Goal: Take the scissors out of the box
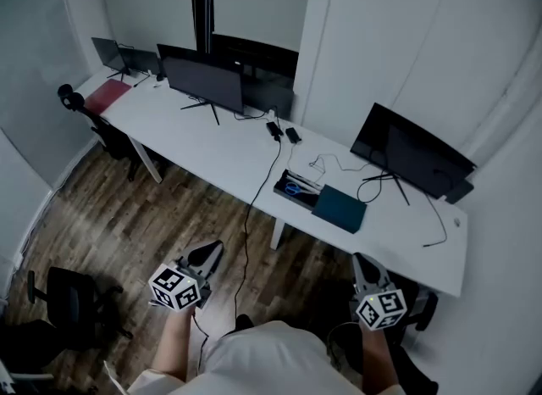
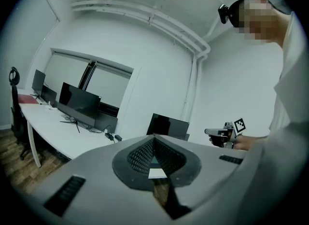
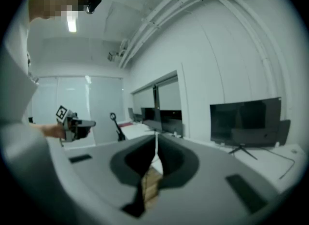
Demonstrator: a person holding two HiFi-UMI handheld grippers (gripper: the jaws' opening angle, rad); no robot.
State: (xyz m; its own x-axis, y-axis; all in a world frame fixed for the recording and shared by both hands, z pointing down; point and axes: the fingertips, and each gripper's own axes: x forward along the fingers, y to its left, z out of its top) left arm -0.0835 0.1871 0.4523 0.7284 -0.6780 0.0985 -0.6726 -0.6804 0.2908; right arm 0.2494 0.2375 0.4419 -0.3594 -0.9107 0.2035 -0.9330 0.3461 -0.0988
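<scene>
left claw [image 1: 212, 252]: jaws together, empty
right claw [image 1: 362, 262]: jaws together, empty
scissors [image 1: 293, 188]: in box [image 1: 279, 191] on bench [image 1: 212, 147], well ahead of both claws
hard to tell: only blue handles visible, blades too small

Small or cropped details
The blue-handled scissors [image 1: 292, 188] are showing too small to make out inside the narrow black box [image 1: 292, 199]; the bottom edge is cutting off the person's left forearm [image 1: 175, 347].
</scene>
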